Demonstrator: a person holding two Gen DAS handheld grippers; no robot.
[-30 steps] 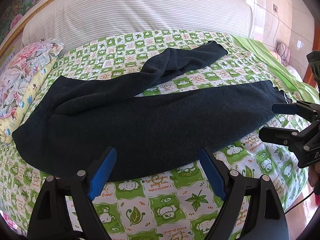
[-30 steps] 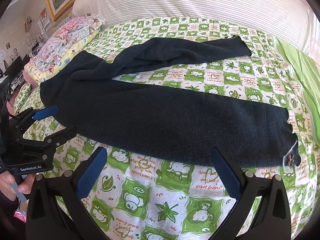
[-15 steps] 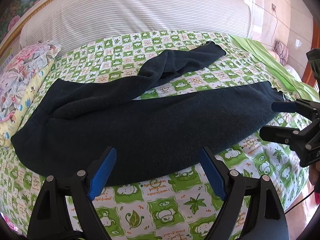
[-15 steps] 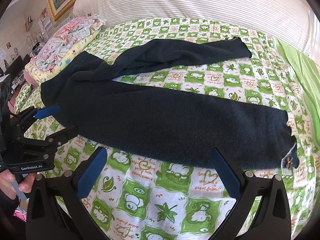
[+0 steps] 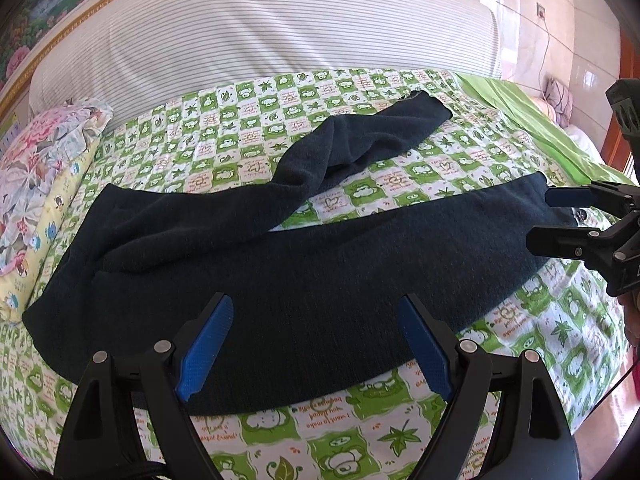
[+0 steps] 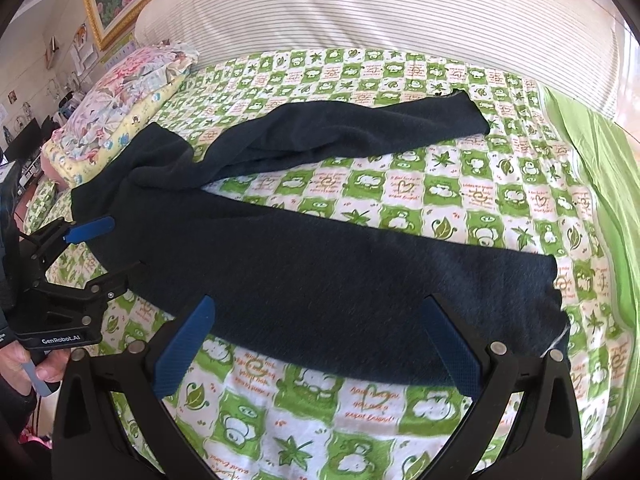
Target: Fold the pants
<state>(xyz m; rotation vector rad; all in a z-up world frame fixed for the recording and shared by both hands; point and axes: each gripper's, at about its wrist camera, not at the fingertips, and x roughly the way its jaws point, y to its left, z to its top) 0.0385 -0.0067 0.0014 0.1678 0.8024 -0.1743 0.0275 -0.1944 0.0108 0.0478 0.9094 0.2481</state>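
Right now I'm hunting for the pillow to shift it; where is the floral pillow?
The floral pillow lies at the bed's far left in both views, against the striped headboard, right beside the waist end of the dark pants.

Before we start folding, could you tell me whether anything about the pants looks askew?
Yes: the pants are not laid straight. The far leg splays away from the near leg, rumpled and bunched midway, with checkered bedspread showing between them.
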